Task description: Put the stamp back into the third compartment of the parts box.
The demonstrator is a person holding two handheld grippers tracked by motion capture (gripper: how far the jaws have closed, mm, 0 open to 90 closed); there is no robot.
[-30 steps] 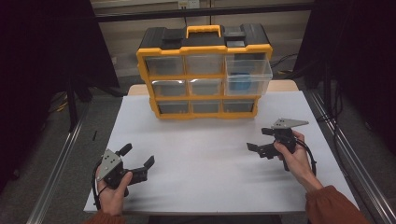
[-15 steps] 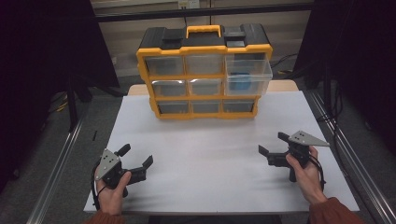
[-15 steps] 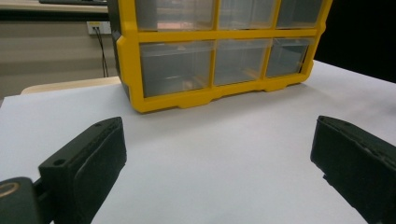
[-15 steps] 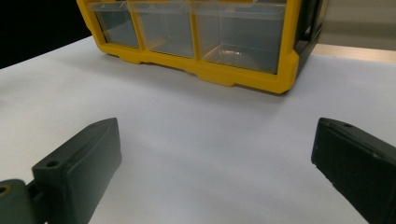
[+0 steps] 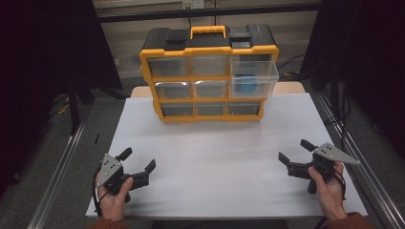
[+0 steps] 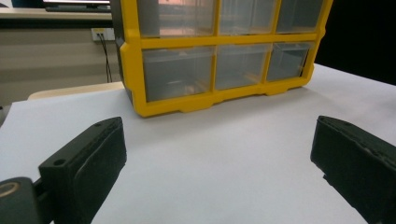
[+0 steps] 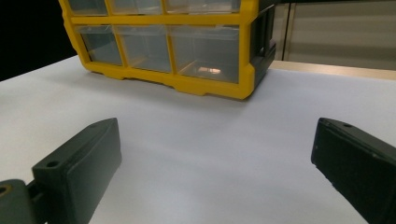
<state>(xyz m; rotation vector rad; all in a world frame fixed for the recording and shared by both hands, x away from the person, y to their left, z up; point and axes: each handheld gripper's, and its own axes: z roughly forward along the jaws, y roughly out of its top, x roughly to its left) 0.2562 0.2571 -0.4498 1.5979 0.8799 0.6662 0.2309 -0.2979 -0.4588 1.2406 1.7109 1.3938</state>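
I count one yellow organizer point(image 5: 208, 76) at twelve o'clock on the one white desk point(image 5: 224, 157). It has nine clear drawers, three rows of three; one drawer point(image 5: 254, 76), at its two o'clock corner, is pulled out, and one blue item point(image 5: 246, 82) lies in it. On top I see one yellow handle point(image 5: 207, 31) and two black latches. I have two grippers: the left gripper point(image 5: 138, 162) at seven o'clock, the right gripper point(image 5: 295, 151) at four o'clock, with two black jaws each.
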